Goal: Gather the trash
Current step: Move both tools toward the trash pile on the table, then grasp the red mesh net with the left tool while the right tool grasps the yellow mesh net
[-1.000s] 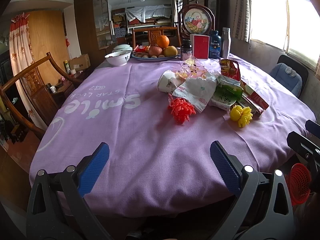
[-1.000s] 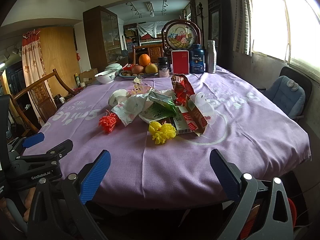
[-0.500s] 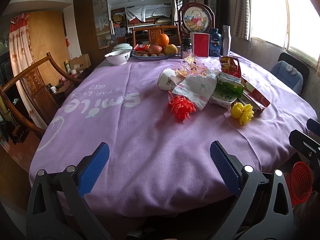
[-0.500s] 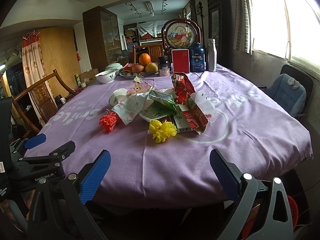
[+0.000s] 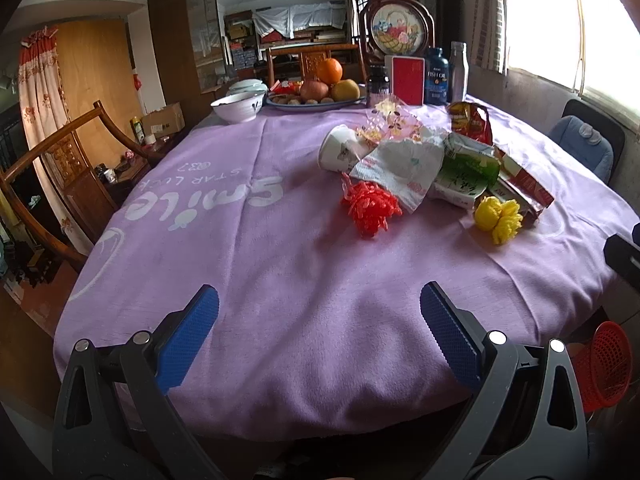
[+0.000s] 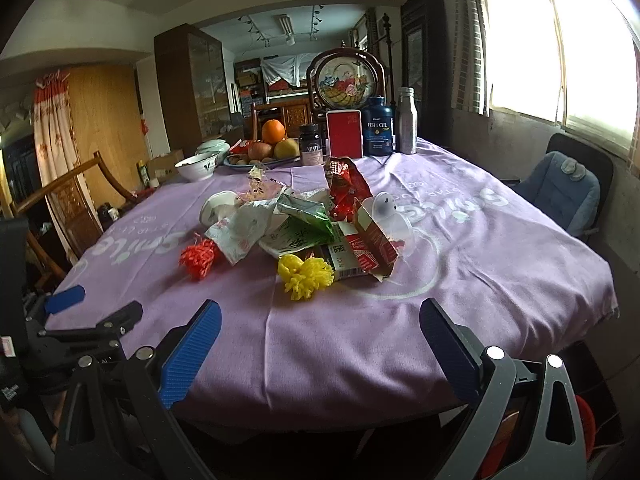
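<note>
- Nothing looks collected yet: the whole heap of trash sits in the middle of the tabletop (image 5: 280,280), on the purple cloth, with no piece in either tool.
- The left hand-held gripper (image 5: 319,316) hangs released at the near edge, its blue pads wide apart and empty.
- The right hand-held gripper (image 6: 320,320) is likewise spread open and holds nothing, just short of the cloth.
- Nearest to them lie a red mesh ball (image 5: 371,208) and a yellow mesh ball (image 6: 306,276), each a little apart from the main heap.
- Behind those: a tipped paper cup (image 5: 340,154), a crumpled white wrapper (image 5: 400,168), a green packet (image 6: 304,216), a red carton (image 6: 374,244) and a red snack bag (image 6: 348,190), all piled touching one another.
- A red bin (image 5: 608,364) shows low beside the table on the right; I judge that is where it all goes.
- The fruit plate (image 5: 320,102), bowl (image 5: 239,106) and bottles (image 6: 390,126) at the far end seem not to be trash.
- So every item is left to do.
</note>
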### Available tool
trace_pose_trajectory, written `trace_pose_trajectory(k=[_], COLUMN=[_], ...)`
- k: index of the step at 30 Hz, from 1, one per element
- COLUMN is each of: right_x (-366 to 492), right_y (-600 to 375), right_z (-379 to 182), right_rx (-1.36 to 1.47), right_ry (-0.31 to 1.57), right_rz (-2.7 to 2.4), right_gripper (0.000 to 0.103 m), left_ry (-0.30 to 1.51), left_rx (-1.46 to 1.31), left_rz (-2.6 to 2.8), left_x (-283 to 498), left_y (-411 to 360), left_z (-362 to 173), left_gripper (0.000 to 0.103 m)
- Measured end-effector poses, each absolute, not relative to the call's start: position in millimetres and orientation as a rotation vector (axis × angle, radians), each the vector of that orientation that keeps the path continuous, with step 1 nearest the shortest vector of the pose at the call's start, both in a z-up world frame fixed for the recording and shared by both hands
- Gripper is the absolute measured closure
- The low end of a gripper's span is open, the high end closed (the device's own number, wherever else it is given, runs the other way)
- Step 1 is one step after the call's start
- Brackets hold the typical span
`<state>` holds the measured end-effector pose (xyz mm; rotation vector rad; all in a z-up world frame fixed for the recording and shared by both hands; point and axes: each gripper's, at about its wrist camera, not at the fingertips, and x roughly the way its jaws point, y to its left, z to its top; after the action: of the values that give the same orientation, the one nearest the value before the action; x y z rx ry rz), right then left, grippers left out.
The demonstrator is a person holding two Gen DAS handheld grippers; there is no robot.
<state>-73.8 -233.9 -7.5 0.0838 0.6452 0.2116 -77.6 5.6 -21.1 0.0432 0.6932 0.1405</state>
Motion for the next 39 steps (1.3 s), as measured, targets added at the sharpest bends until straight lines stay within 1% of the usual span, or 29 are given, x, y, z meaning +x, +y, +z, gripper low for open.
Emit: trace_pose_trajectory(k=[3,5,9,12,17,21,28,32,33,36,37,38,39], right_x=[-64,-59,-54,-44,-21,-7,27,48,52,67,69,72,71], right_y=[-236,-232,-229,-233,-244,-233,-202,-194,-193,-190,-191,-192,-194], right_z=[-15,-18,-18,-23,-34,-46,-61,-62,-63,-70,-72,-74,-73], right_rx=[0.116,0.053,-0.036,-0.013,0.087,0.085,0.064,0.071,0.066,0.072,0.074,0.079,0.084], right_ry=[0.691,0.716,0.629,0.574,0.622,0.672,0.782,0.820,0.830,0.864,0.863,0.874,0.861], right_rz=[0.213,0.185,0.111,0.074,0.176,0.226,0.330,0.347,0.342,0.326,0.328,0.331,0.334], right_gripper=[0.006,0.006,0.006,0.006,0.006,0.006,0.006,0.006,0.008,0.026,0.042,0.054,0.055], left_ry=[0.700,0.703,0.728,0.763,0.836,0.873,0.917,0.877,0.870,0.893,0.902,0.909,0.915], left_rx=[0.054,0.060,0.071,0.067,0.002,-0.026,-0.065,-0.051,-0.045,-0.062,-0.064,-0.064,-0.061], left_rz=[0.153,0.163,0.175,0.181,0.151,0.129,0.017,0.019,0.020,-0.023,-0.034,-0.042,-0.048], left_x=[-71,-66,-51,-37,-15,-4,9,19,22,34,37,41,44], left_y=[5,6,10,13,27,33,38,40,39,38,38,37,36], left_z=[-26,-29,-40,-48,-61,-64,-50,-34,-31,-32,-33,-34,-35], left_gripper=[0.007,0.007,0.007,0.007,0.007,0.007,0.007,0.007,0.007,0.007,0.007,0.007,0.007])
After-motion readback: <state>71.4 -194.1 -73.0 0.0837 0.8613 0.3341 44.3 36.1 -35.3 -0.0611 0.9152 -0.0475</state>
